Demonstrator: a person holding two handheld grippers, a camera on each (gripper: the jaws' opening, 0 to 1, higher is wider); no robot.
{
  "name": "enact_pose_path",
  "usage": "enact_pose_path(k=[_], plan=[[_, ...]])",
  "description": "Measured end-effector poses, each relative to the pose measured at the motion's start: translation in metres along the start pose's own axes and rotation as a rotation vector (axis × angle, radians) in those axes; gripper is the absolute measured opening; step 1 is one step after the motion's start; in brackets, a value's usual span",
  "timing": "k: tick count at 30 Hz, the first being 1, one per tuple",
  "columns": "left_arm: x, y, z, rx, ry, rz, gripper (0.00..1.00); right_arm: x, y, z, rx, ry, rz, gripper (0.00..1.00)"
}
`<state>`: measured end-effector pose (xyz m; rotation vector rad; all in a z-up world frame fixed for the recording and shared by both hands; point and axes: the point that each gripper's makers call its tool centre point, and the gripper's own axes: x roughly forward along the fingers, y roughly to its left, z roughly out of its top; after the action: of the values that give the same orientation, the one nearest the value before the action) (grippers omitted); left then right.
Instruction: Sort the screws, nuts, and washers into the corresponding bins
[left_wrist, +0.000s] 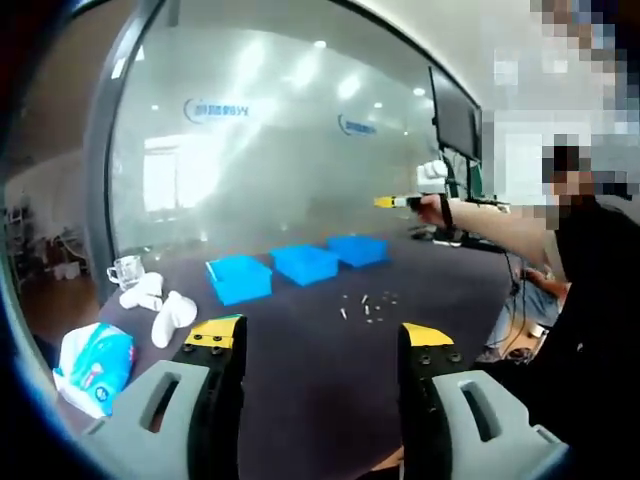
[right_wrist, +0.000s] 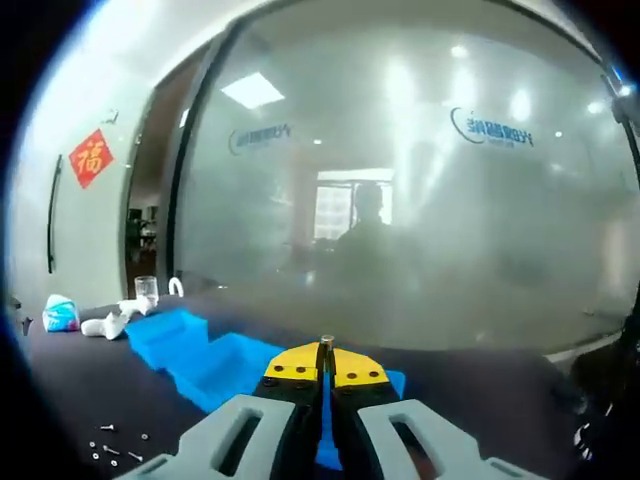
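Observation:
Three blue bins (left_wrist: 240, 278) (left_wrist: 305, 263) (left_wrist: 358, 249) stand in a row on the dark table (left_wrist: 300, 380). Several small screws, nuts and washers (left_wrist: 365, 305) lie loose in front of them. My left gripper (left_wrist: 320, 335) is open and holds nothing, well short of the parts. A person's arm holds my right gripper (left_wrist: 390, 202) high in the air past the right-hand bin. In the right gripper view my right gripper (right_wrist: 326, 350) is shut, with a small metal part (right_wrist: 326, 341) poking up between the yellow tips, above the bins (right_wrist: 225, 370). Loose parts (right_wrist: 110, 450) lie at the lower left.
A glass cup (left_wrist: 125, 270), white objects (left_wrist: 160, 308) and a tissue pack (left_wrist: 95, 365) sit at the table's left end. A frosted glass wall (left_wrist: 300, 150) runs behind the table. A monitor (left_wrist: 455, 115) and the person's body (left_wrist: 590, 300) are on the right.

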<state>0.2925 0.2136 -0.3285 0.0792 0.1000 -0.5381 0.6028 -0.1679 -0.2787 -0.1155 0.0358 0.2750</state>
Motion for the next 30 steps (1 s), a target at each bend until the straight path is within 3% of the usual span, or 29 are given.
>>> enact_pose_path(k=[13, 23, 26, 30], plan=[[0.001, -0.001, 0.003, 0.001, 0.0, 0.009, 0.6, 0.035, -0.003, -0.016, 0.029, 0.09, -0.02, 0.0], [-0.001, -0.003, 0.004, 0.007, 0.002, 0.015, 0.6, 0.052, -0.01, -0.021, 0.006, 0.113, -0.03, 0.0], [-0.001, -0.003, 0.004, 0.006, 0.001, 0.016, 0.6, 0.056, -0.012, -0.022, 0.009, 0.113, -0.028, 0.03], [-0.002, -0.004, 0.003, 0.007, 0.003, 0.014, 0.6, 0.057, -0.014, -0.02, -0.004, 0.098, -0.033, 0.19]])
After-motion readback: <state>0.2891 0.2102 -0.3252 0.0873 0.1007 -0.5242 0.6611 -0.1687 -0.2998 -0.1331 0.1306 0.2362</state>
